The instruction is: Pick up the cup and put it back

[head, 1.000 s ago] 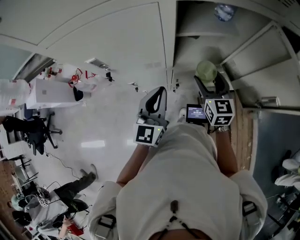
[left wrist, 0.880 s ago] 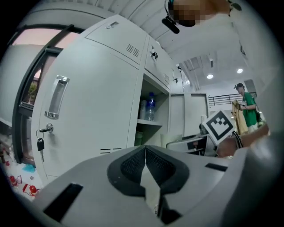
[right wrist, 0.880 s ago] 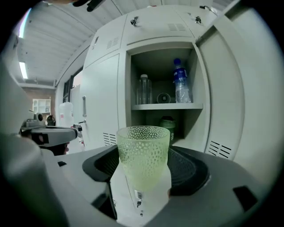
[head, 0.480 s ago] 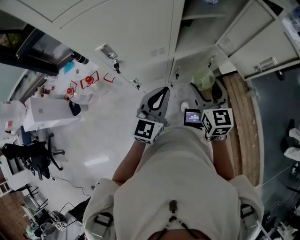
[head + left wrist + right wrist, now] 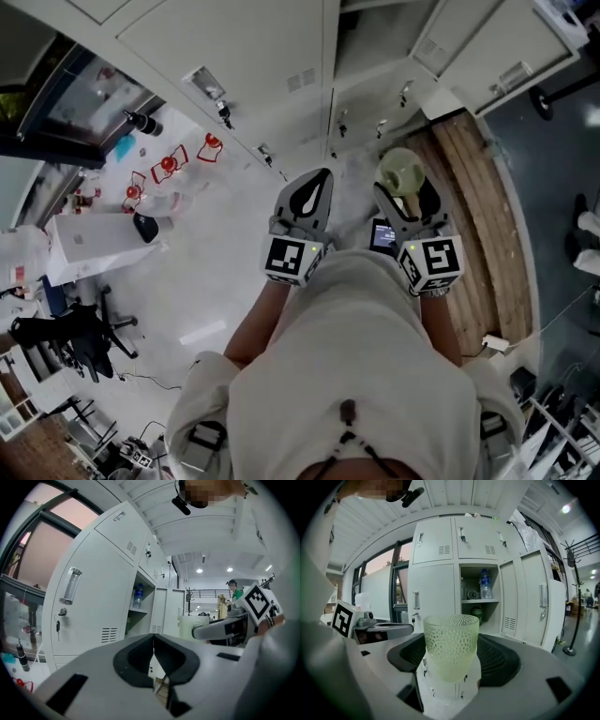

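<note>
Right gripper (image 5: 451,666): jaws clamped on the cup (image 5: 451,644), one pad on each side.
Cup: pale green, dimpled, upright, held in the air in front of the lockers (image 5: 433,588).
Left gripper (image 5: 153,654): jaws pressed together, nothing between them.
Both grippers: side by side, near each other, not touching.
Open locker (image 5: 506,597): a bottle (image 5: 485,584) on the upper shelf, and below it a dark green thing, perhaps a jar (image 5: 477,613).

Bright, even indoor light; round, bent pictures.
Ceiling lamps (image 5: 199,570) shine white, the floor (image 5: 202,333) shows a shiny patch, and a window (image 5: 379,578) glows pink. Both gripper views curve and go black at the corners; the cup (image 5: 451,646) looks sharp.
</note>
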Motion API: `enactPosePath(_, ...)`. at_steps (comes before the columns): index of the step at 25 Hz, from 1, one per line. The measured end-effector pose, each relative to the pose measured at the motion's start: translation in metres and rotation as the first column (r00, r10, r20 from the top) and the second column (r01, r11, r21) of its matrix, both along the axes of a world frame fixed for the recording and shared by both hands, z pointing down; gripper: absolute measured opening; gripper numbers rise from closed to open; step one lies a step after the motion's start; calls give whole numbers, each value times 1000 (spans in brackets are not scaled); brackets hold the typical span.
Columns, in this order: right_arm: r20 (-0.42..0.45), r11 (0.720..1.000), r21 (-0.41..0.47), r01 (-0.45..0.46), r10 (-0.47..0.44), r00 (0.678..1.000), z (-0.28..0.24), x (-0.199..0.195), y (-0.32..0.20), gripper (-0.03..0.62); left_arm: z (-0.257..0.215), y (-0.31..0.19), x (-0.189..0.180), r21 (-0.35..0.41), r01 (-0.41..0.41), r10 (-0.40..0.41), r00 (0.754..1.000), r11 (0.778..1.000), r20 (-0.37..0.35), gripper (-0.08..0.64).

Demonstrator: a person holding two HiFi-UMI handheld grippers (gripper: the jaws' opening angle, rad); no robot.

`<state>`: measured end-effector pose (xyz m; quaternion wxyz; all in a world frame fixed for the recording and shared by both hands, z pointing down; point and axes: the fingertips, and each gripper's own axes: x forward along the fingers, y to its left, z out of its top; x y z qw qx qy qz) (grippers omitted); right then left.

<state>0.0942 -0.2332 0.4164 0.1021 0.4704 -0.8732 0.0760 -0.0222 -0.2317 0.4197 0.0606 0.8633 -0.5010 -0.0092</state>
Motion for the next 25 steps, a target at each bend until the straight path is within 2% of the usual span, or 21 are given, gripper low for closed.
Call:
enactPosePath(7, 19, 999, 38, -39, 38, 999, -9, 18, 33, 336, -10, 7, 26, 42, -61, 62, 998, 997, -27, 8)
enactPosePath(11, 18, 998, 29, -51, 51, 999, -10, 28, 45, 334, -8, 15, 49, 48, -123, 123, 992, 991, 1, 8)
enactPosePath(15, 16, 999, 21, -49, 49, 999, -7, 31, 47, 334, -12, 18, 60, 52, -150, 148, 988, 987, 37, 8)
enactPosePath(19, 21, 999, 19, -40, 39, 999, -4, 32, 46, 336, -11, 17, 57, 50, -135, 135, 991, 990, -10, 9)
enactPosePath(25, 19, 1000, 6, -13, 13, 1000, 1, 31, 41, 335, -7, 16, 50, 34, -95, 95, 995, 995, -4, 9)
